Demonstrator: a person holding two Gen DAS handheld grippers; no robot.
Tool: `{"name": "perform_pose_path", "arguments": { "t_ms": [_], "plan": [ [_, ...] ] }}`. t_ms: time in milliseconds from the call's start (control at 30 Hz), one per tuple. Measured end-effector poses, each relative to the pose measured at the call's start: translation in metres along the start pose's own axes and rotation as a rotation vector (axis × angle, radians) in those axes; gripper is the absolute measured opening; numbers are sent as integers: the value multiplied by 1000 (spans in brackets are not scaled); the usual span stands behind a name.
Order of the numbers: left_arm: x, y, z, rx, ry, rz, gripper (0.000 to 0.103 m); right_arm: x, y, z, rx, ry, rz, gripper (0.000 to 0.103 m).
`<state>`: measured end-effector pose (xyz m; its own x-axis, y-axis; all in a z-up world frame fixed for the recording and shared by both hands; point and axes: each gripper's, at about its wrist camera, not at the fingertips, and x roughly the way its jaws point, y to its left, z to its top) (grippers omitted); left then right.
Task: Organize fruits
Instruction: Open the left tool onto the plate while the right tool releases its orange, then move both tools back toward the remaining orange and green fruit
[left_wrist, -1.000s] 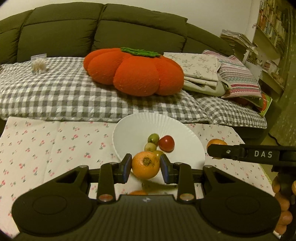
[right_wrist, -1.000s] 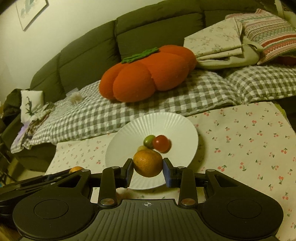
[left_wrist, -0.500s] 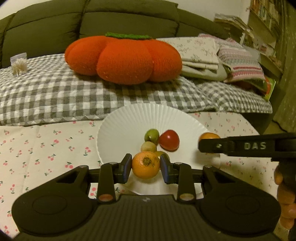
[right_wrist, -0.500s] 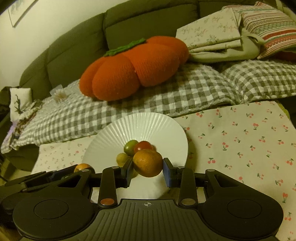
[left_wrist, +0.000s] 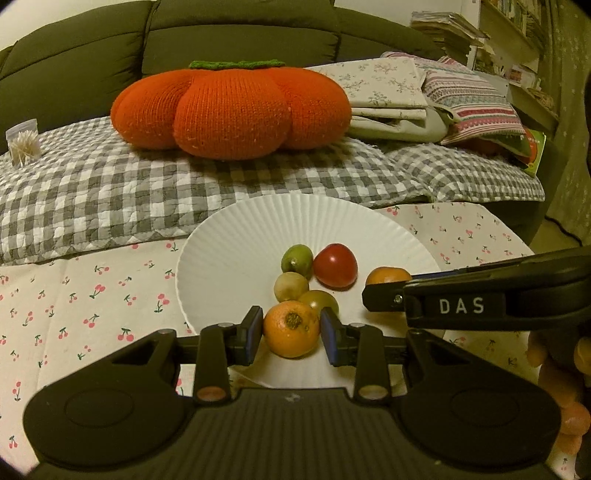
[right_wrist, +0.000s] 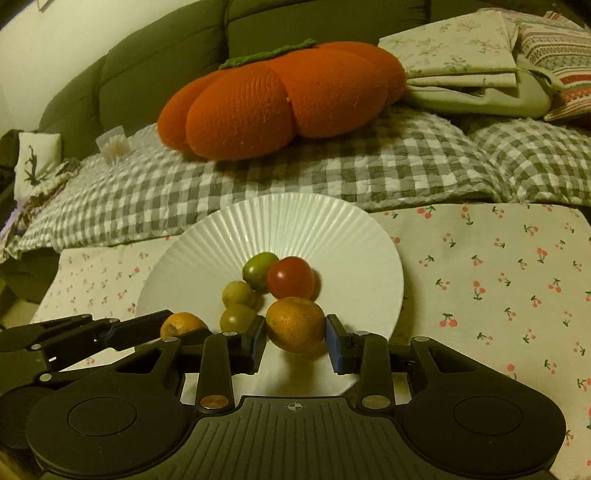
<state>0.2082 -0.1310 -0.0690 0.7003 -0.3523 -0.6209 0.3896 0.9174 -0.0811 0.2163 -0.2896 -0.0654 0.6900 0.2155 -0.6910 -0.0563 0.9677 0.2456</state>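
Note:
My left gripper (left_wrist: 291, 339) is shut on a scarred orange (left_wrist: 291, 329) low over the near rim of the white ribbed plate (left_wrist: 258, 229). My right gripper (right_wrist: 295, 341) grips a second orange (right_wrist: 295, 324) over the same rim; its pads still touch the fruit while its jaws are opening. On the plate lie a red tomato (left_wrist: 335, 265) and three small green-yellow fruits (left_wrist: 296, 257). In the left wrist view, the right gripper's finger (left_wrist: 384, 299) reaches in from the right with its orange (left_wrist: 388, 275) behind it. The left orange (right_wrist: 183, 324) shows in the right wrist view.
The plate sits on a cherry-print cloth (left_wrist: 92, 295). Behind it are a grey checked quilt (left_wrist: 110, 192), an orange pumpkin cushion (left_wrist: 229, 107), folded linens (left_wrist: 399, 96) and a dark green sofa back. A toothpick jar (left_wrist: 24, 142) stands far left. A hand (left_wrist: 565, 406) is at the right edge.
Both grippers have come down and forward with their oranges, from above the plate's front to just over its near rim. The plate and its fruits now look larger and closer.

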Motion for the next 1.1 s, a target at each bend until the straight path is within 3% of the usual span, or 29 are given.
{"name": "perform_pose_path", "arguments": {
  "t_ms": [67, 167, 200, 267, 600, 1100],
  "plan": [
    [-1, 0, 0, 0, 1, 1, 38, 0, -1, -1, 6, -1, -5, 35],
    [-5, 1, 0, -4, -23, 13, 60, -1, -2, -1, 18, -3, -2, 38],
    [-7, 1, 1, -3, -33, 12, 60, -3, -2, -1, 22, -10, -6, 48],
    [-10, 2, 2, -5, -35, 8, 60, -8, -3, 1, 35, -32, -7, 56],
    [-33, 13, 3, -77, -47, -4, 63, -27, -5, 0, 102, -47, 7, 56],
    [-86, 21, -1, -133, -78, 28, 79, -80, 11, -13, 145, -81, 54, 62]
  ]
}}
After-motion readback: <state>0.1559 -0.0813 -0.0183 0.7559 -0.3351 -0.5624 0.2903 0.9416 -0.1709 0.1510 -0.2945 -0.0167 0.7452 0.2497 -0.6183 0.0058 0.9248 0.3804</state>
